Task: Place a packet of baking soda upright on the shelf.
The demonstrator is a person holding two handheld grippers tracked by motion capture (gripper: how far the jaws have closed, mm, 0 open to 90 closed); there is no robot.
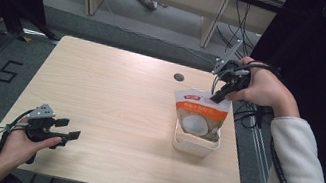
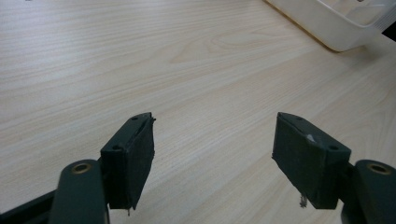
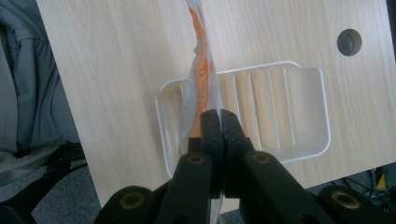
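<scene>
High view has my right gripper (image 1: 216,97) pinching the top edge of the pouch (image 1: 199,115), whose lower end stands in the white tray (image 1: 193,146) at the right side of the table (image 1: 98,100). Right gripper view confirms it: my jaws are pressed together on the thin top seam of the pouch (image 3: 201,70), with the tray (image 3: 299,93) right below. My left gripper (image 1: 64,131) waits well apart near the front left corner, jaws spread wide with nothing between them, just bare wood under it. Risks now, as I judge them: that seam is slick film, so the pouch could slip out of my pinch if I tug sideways. The tray looks light, and nothing pins it, so a dragging pouch bottom could tip it or slide it toward the near table edge. Letting go too early could let the tall pouch flop over the low rim. Materials: the pouch is glossy flexible plastic, orange and white, flat and crinkly. The tray is smooth hard white plastic, rectangular with rounded corners and a ribbed floor. The table is pale matte wood grain with a round cable hole (image 3: 349,42).
</scene>
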